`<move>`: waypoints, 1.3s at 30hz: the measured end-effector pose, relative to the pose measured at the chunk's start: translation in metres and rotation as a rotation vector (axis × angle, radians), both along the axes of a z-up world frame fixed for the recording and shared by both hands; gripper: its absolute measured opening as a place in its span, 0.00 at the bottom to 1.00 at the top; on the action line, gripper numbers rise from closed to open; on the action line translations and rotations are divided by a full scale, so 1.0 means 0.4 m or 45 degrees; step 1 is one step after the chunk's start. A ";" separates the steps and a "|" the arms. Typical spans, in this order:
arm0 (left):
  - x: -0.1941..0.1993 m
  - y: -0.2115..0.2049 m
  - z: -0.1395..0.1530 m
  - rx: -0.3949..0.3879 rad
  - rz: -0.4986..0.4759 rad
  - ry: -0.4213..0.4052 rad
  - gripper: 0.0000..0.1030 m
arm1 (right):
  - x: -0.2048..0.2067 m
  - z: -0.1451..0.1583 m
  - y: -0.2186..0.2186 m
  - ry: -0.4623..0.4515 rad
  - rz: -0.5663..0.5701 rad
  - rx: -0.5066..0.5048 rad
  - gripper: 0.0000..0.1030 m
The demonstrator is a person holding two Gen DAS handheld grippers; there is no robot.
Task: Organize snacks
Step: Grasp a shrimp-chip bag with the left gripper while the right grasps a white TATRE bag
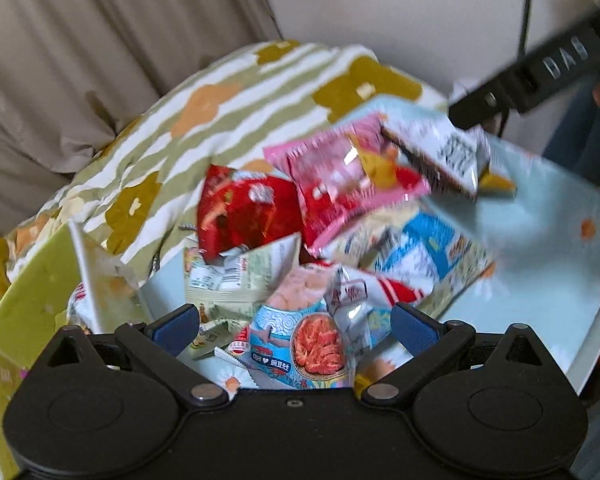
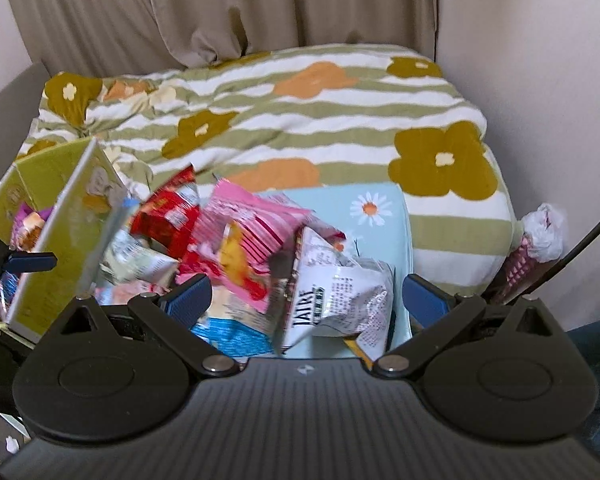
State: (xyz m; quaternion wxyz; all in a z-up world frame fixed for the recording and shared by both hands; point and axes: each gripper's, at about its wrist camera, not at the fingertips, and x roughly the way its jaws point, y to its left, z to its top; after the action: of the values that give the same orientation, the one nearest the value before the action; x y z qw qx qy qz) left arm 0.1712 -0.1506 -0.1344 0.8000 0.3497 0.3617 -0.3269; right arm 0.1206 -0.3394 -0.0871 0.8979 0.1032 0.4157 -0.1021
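A heap of snack packets lies on a pale blue daisy-print tray (image 1: pixel 540 220) (image 2: pixel 380 200). In it are a pink bag (image 1: pixel 340 172) (image 2: pixel 252 224), a red bag (image 1: pixel 244 212) (image 2: pixel 168 208), a silver-white bag (image 1: pixel 452 152) (image 2: pixel 340 296) and a blue shrimp-picture packet (image 1: pixel 300 340). My left gripper (image 1: pixel 296 326) is open just above the shrimp packet, gripping nothing. My right gripper (image 2: pixel 308 296) is open too, hovering over the silver-white bag. A yellow-green box (image 1: pixel 32 300) (image 2: pixel 60 216) stands at the left with packets inside.
The tray rests on a bed with a green-striped flowered blanket (image 2: pixel 300 120), beige curtains (image 2: pixel 180 8) behind and a wall on the right. A cone-shaped wrapped snack (image 2: pixel 536 248) and a black cable (image 2: pixel 592 232) lie at the right edge. The left gripper's finger (image 2: pixel 24 262) shows beside the box.
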 end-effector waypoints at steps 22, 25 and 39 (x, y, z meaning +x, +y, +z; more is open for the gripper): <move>0.012 -0.053 -0.151 0.284 -0.248 0.047 0.64 | 0.107 -0.141 -0.021 0.104 0.108 -0.062 1.00; 0.007 -0.053 -0.152 0.274 -0.238 0.039 0.62 | 0.112 -0.150 -0.026 0.113 0.113 -0.065 1.00; 0.006 -0.034 -0.111 0.148 -0.023 0.056 0.61 | 0.136 -0.206 -0.045 0.168 0.134 -0.065 1.00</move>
State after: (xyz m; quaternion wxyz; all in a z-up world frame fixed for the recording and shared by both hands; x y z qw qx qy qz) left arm 0.1734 -0.1642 -0.1787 0.7672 0.3914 0.3945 -0.3204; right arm 0.1750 -0.3572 -0.1694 0.8750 0.0514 0.4761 -0.0717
